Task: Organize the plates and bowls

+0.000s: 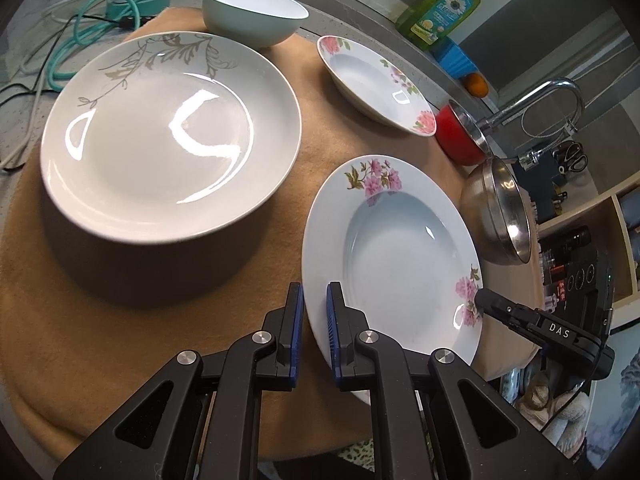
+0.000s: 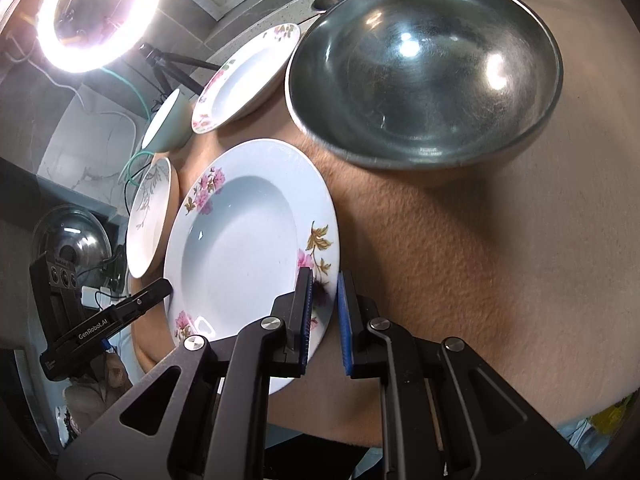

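A tan cloth [image 1: 120, 320] covers the round table and carries all the dishes. The largest dish is the big white plate with grey leaf pattern [image 1: 170, 136], which lies flat on the left part of the cloth. Next in size is the steel bowl [image 2: 424, 76], standing upright on the cloth near the far edge, close to the sink faucet [image 1: 536, 100]. The near floral deep plate [image 1: 394, 264] sits on the cloth between the big white plate and the steel bowl, and both grippers are at its rim from opposite sides. The left gripper [image 1: 315, 332] has its blue-padded fingers apart, one on each side of the plate rim; the rim stands in the gap, but whether the pads already press it is hard to tell from this angle. The right gripper [image 2: 323, 316] is likewise spread, with one finger over the flowered rim and the other outside the edge, a visible gap remaining. A second, smaller floral deep plate [image 1: 376, 82] rests farther back on the cloth, apart from the first. Behind the big white plate stands a pale green bowl [image 1: 252, 14], upright. Beyond the cloth are a red pot [image 1: 456, 136] beside the steel bowl and a green soap bottle [image 1: 444, 4] on the counter.
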Action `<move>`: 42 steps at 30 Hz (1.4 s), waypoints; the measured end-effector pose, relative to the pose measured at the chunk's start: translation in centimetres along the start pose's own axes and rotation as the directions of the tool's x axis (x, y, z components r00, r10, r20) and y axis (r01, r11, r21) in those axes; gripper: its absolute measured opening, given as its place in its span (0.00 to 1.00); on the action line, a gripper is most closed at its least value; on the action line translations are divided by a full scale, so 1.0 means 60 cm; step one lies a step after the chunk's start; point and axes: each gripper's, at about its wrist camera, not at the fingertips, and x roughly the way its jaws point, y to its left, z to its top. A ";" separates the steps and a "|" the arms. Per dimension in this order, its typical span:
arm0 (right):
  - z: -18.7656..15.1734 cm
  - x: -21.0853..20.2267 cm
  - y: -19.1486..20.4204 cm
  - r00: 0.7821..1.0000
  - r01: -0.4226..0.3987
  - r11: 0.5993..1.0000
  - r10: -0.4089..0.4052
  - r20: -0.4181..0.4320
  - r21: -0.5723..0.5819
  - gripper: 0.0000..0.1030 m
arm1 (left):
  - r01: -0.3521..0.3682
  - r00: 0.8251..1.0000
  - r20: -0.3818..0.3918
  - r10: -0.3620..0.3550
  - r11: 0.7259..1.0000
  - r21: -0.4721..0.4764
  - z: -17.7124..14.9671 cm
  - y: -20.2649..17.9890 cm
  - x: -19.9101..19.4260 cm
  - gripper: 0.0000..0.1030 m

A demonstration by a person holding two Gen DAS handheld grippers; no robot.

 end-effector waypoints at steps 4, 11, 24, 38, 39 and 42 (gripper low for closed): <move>-0.009 0.000 0.000 1.000 0.001 1.000 -0.001 -0.010 -0.009 0.12 | -0.003 1.000 -0.004 0.003 1.000 0.002 -0.012 0.003 -0.006 0.10; -0.016 -0.002 0.002 1.000 0.005 1.000 -0.006 -0.018 -0.020 0.12 | -0.007 1.000 -0.006 0.007 1.000 0.001 -0.025 0.004 -0.011 0.10; -0.024 -0.003 0.003 0.999 0.006 0.999 -0.007 -0.035 -0.034 0.13 | -0.017 1.000 -0.008 0.017 1.000 0.002 -0.032 0.003 -0.015 0.10; -0.027 -0.002 0.003 0.998 0.006 0.999 -0.008 -0.057 -0.042 0.13 | -0.029 1.000 -0.011 0.029 1.000 0.007 -0.034 0.001 -0.017 0.10; -0.026 -0.002 0.002 0.998 0.006 0.999 -0.008 -0.058 -0.041 0.13 | -0.030 0.999 -0.011 0.030 0.999 0.009 -0.033 0.000 -0.017 0.10; -0.027 -0.002 0.002 0.998 0.006 0.999 -0.009 -0.060 -0.042 0.13 | -0.036 0.999 -0.010 0.036 0.999 0.014 -0.033 -0.001 -0.017 0.10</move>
